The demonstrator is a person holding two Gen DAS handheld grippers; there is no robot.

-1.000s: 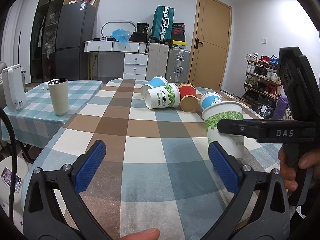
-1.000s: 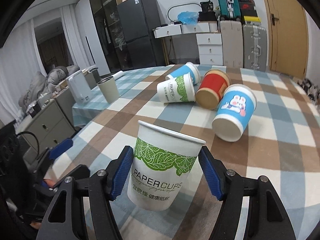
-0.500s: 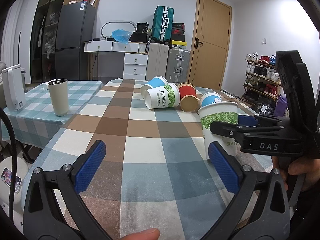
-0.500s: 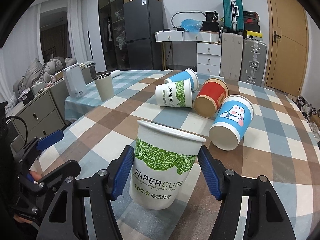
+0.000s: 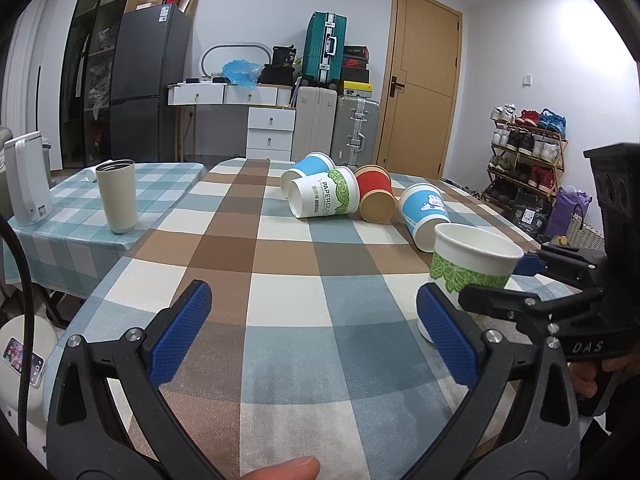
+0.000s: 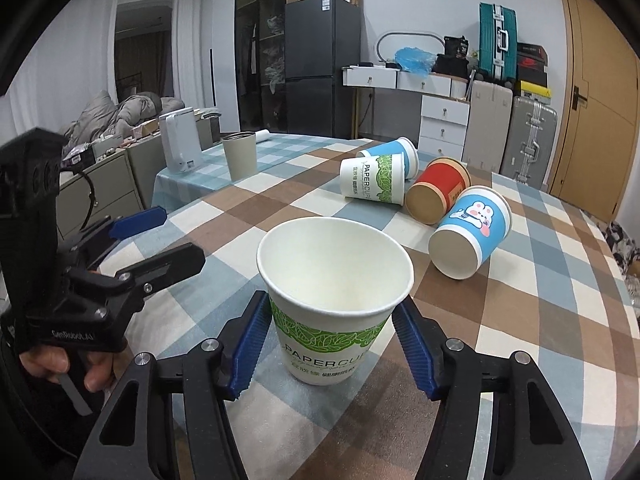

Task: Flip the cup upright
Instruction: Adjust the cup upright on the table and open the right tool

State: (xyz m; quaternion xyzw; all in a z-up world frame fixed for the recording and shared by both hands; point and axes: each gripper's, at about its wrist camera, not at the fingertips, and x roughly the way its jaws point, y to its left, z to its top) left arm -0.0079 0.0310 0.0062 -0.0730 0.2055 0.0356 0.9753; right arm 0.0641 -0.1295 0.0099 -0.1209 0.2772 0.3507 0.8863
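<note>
A white paper cup with green leaves stands upright, mouth up, on the checked tablecloth. My right gripper straddles it, its blue pads close to both sides with small gaps showing. The cup also shows in the left wrist view at the right, with the right gripper around it. My left gripper is open and empty above the tablecloth, left of that cup. Several other cups lie on their sides further back: a leaf cup, a red cup, a bunny cup.
A beige tumbler and a white kettle stand on a lower side table at the left. A blue cup lies behind the leaf cup. Fridge, drawers, suitcases and a door line the far wall.
The right gripper has lowered the leaf cup onto the table and now looks down into its mouth. Its pads stand slightly wider from the cup. The left gripper has not moved.
</note>
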